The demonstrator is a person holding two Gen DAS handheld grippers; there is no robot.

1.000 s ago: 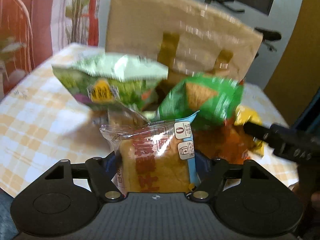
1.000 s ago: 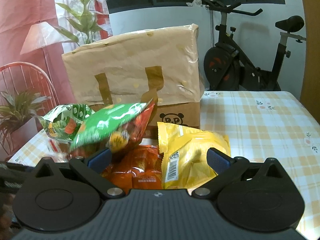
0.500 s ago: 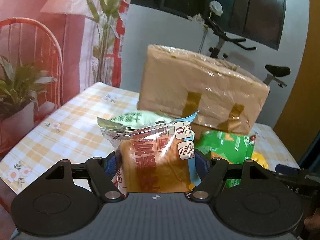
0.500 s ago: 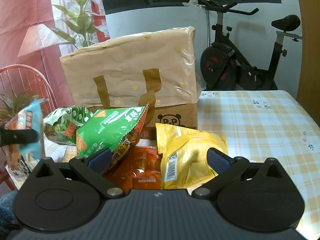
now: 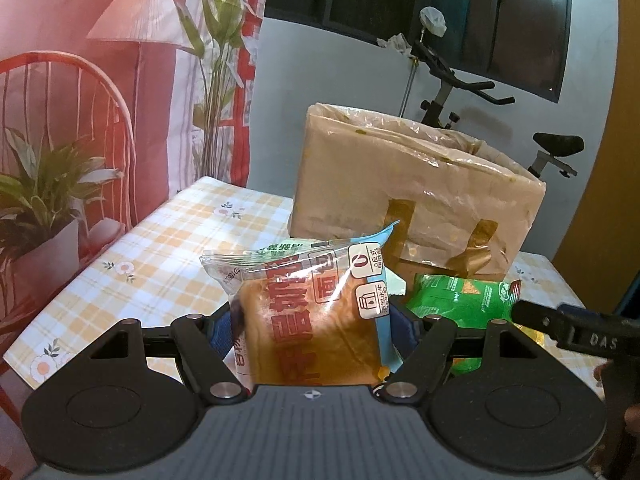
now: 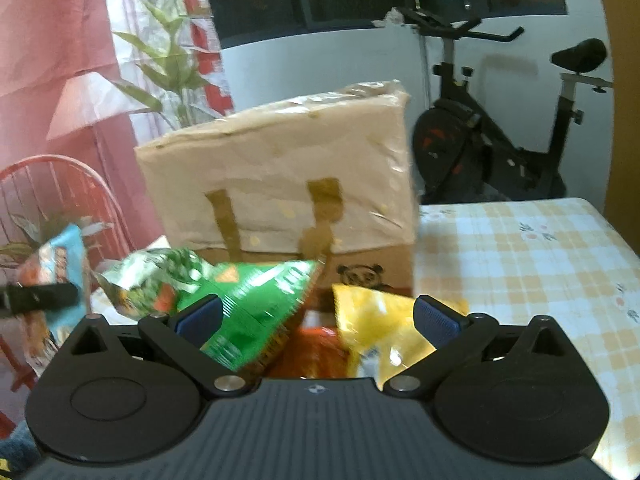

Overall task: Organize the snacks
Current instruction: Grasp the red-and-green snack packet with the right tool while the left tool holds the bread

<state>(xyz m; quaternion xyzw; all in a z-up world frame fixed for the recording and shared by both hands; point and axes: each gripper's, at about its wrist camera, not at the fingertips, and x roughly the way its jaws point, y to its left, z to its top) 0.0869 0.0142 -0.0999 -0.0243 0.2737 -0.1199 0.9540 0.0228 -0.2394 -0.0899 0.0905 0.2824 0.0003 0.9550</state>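
Checked yellow tablecloth carries a paper-wrapped box printed with a panda. Left gripper pinches a bread packet with red Chinese lettering, raised above the cloth. Right gripper spreads over green and yellow bags.

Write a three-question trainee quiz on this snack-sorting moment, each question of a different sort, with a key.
1. True or false: the left gripper is shut on the bread packet.
2. Multiple choice: between the open fingers of the right gripper, which snack lies nearest its left finger? A) green chip bag B) yellow packet C) orange packet
3. Fill in: behind the snack pile stands a brown paper ____ with handles.

Key: 1 true; 2 A; 3 bag.
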